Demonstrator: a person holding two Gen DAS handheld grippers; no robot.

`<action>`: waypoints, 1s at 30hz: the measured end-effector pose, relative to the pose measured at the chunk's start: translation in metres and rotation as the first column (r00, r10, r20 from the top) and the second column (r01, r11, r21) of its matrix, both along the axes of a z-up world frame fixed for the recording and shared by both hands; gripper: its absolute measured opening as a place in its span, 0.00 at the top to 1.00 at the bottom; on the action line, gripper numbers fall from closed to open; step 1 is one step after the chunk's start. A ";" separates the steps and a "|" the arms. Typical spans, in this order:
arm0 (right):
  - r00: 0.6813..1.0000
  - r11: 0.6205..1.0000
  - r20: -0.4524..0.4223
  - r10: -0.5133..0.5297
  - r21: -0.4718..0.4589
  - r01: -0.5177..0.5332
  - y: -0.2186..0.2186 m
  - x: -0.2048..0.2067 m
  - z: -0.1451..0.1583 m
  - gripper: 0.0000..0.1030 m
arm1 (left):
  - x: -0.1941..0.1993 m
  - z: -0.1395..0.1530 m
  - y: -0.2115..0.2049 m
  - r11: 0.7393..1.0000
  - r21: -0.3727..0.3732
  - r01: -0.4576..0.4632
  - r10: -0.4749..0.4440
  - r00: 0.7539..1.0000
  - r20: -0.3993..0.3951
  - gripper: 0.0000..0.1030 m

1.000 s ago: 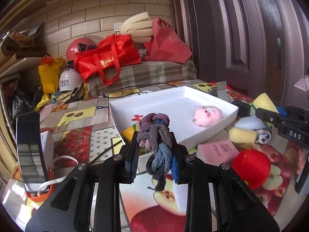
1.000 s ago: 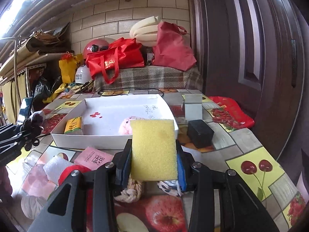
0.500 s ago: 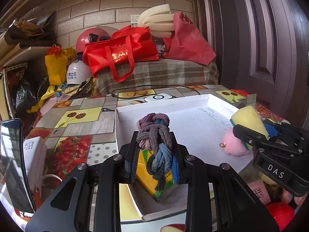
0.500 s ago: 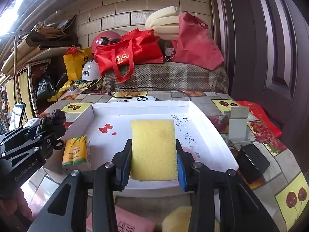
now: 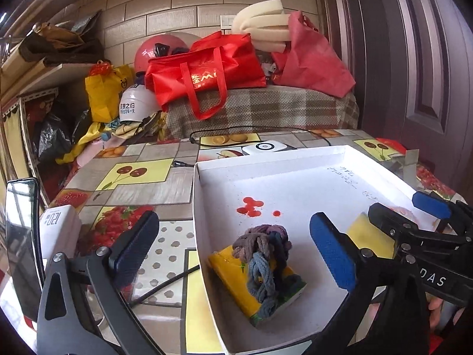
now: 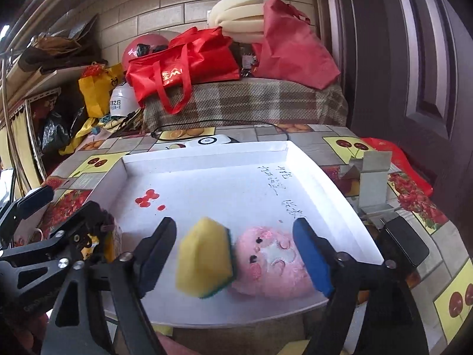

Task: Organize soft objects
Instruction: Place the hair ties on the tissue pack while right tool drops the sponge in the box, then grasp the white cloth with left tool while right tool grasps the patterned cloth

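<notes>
Now the left gripper (image 5: pixel 233 254) gapes wide; between its jaws a braided cloth (image 5: pixel 263 263) lies on a yellow pack (image 5: pixel 233 269) in the white tray (image 5: pixel 295 189); the right gripper (image 6: pixel 233 254) gapes wide too, a sponge (image 6: pixel 204 263) and pink plush (image 6: pixel 272 263) between its jaws.

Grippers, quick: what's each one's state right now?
Left gripper: open, braided fabric bundle released.
Right gripper: open, yellow sponge between jaws, ungripped.

Black tongs (image 5: pixel 233 254), blue pads (image 5: pixel 331 254), silver screws
</notes>
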State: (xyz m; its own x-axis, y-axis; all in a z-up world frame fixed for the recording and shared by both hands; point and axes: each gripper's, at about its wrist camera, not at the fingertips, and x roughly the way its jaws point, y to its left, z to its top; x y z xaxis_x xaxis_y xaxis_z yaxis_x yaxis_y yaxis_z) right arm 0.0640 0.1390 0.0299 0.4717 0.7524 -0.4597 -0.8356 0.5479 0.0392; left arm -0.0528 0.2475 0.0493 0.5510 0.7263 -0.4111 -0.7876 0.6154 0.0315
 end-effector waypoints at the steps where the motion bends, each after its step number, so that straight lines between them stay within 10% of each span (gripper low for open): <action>1: 1.000 1.000 0.007 -0.004 0.003 0.004 0.000 -0.001 0.000 0.16 | -0.001 0.000 -0.001 1.000 0.008 -0.003 0.003 1.000 0.003 0.00; 14: 0.983 0.989 0.171 -0.069 0.143 0.045 -0.042 -0.030 0.014 0.00 | -0.027 0.007 -0.017 0.999 0.042 -0.001 -0.002 0.998 0.069 0.00; 22: 0.987 0.989 0.141 -0.075 0.138 0.055 -0.110 -0.020 0.013 0.00 | -0.064 0.003 -0.057 0.983 0.008 0.185 -0.185 0.983 0.020 0.00; 30: 0.989 0.993 0.098 -0.107 0.066 0.101 -0.184 0.004 0.007 0.00 | -0.106 -0.003 -0.117 0.893 -0.053 0.447 -0.449 0.893 -0.034 0.00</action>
